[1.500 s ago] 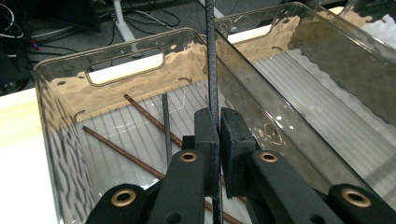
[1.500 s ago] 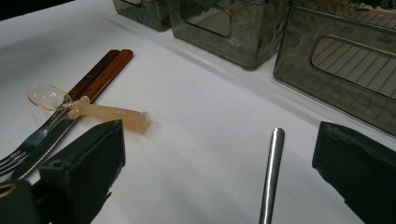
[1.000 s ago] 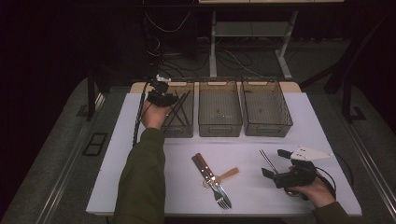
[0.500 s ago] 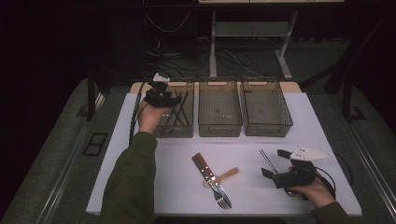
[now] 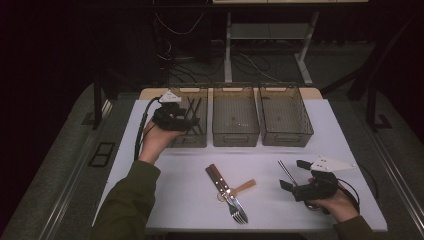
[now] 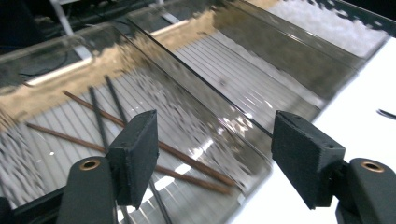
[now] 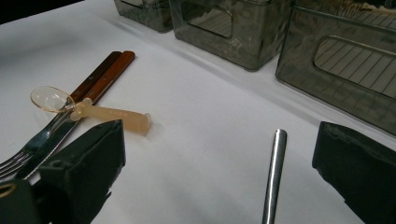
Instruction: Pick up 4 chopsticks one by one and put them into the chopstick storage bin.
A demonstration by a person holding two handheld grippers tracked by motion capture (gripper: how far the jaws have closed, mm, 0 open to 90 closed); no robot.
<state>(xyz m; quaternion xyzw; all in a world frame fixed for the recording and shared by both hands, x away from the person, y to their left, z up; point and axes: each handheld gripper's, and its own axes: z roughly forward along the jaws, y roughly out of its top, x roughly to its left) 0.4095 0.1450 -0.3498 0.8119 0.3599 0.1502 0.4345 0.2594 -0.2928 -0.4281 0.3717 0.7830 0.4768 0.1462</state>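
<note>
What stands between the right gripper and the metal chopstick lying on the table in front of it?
Nothing visible does. The metal chopstick lies on bare white table between the open jaws of the right gripper; the spoon lies off to the side.

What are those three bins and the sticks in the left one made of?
The bins look like smoky, glossy clear plastic: ribbed floors and glints show through the walls. Two sticks look like matte brown wood; the dark ones could be metal or lacquer, too blurred to tell.

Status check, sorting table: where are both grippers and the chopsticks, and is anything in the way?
Left gripper open, jaws just opened, nothing between them, over left bin. Chopsticks lie inside it. Right gripper open around metal chopstick on table. Nothing blocking.
</note>
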